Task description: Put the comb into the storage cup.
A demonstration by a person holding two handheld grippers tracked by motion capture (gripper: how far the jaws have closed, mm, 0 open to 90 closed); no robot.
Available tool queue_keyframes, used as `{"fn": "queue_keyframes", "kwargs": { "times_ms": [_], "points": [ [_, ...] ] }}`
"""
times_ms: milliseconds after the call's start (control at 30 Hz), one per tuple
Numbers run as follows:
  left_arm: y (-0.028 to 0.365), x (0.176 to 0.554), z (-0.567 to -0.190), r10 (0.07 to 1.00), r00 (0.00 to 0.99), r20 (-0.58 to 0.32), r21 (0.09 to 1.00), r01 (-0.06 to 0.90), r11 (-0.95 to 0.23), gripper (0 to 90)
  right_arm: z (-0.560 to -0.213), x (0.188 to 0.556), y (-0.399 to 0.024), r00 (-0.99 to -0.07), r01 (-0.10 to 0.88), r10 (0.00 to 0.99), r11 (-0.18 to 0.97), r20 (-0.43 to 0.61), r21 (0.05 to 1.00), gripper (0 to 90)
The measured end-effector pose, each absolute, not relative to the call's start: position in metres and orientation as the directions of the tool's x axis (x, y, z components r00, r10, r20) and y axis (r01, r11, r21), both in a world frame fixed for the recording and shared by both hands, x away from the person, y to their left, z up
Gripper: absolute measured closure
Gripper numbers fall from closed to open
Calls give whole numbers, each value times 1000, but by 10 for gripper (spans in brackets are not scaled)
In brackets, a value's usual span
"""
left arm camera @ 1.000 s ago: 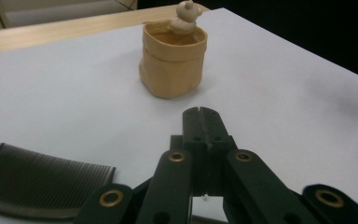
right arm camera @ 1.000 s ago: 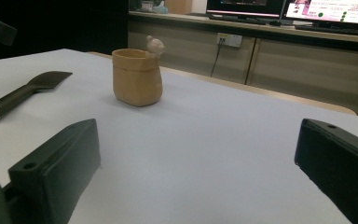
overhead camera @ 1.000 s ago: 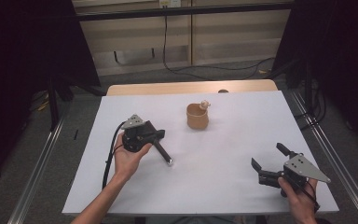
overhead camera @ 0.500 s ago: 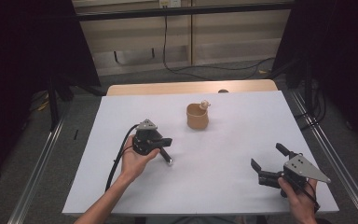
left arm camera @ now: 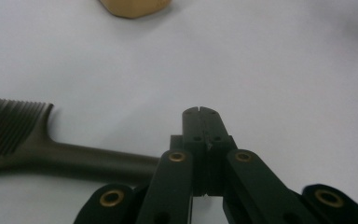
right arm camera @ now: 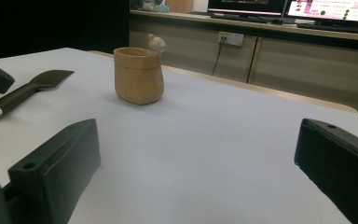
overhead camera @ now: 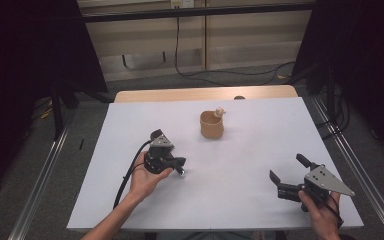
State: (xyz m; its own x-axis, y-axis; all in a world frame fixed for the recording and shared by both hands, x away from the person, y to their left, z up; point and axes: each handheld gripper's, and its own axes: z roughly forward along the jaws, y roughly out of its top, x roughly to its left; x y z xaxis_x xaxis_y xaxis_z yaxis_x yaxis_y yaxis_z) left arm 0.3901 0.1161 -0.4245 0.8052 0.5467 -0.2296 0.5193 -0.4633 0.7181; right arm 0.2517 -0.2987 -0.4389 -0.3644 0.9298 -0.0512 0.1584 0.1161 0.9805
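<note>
A white table [overhead camera: 240, 200] is seen from above, with a hand at each near corner holding a gripper. The left gripper [overhead camera: 181, 164] is held low over the left half of the table, its black cable trailing back along the forearm. In the left gripper view, the left gripper [left arm camera: 200, 112] is shown with its two jaws pressed together, tip against tip, and nothing is caught between them. A dark comb [left arm camera: 51, 151] is seen lying flat on the table just beside those jaws, its handle running under the gripper's body and its teeth out to the side; whether the gripper touches it cannot be told. In the high view, only the shiny end of the comb [overhead camera: 182, 171] can be made out below the gripper.

The right gripper [overhead camera: 289, 173] is held near the right front corner of the table, well apart from the left one, and its jaws are spread wide. In the right gripper view, the right gripper [right arm camera: 196, 158] is seen with nothing but bare table between its jaws.

A small tan cup [overhead camera: 212, 125] with a little figure on its rim is found standing upright towards the middle back of the table, apart from both grippers. It is also seen ahead of the right gripper, as is the comb [right arm camera: 25, 91], off to one side.
</note>
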Motion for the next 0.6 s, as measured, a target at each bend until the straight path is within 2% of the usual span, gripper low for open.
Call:
{"fn": "queue_keyframes", "kwargs": {
  "times_ms": [600],
  "points": [
    [113,387,-434,549,801,-239,697,535,-478,900,-439,252,-298,-373,155,926,120,-54,981,0]
  ]
}}
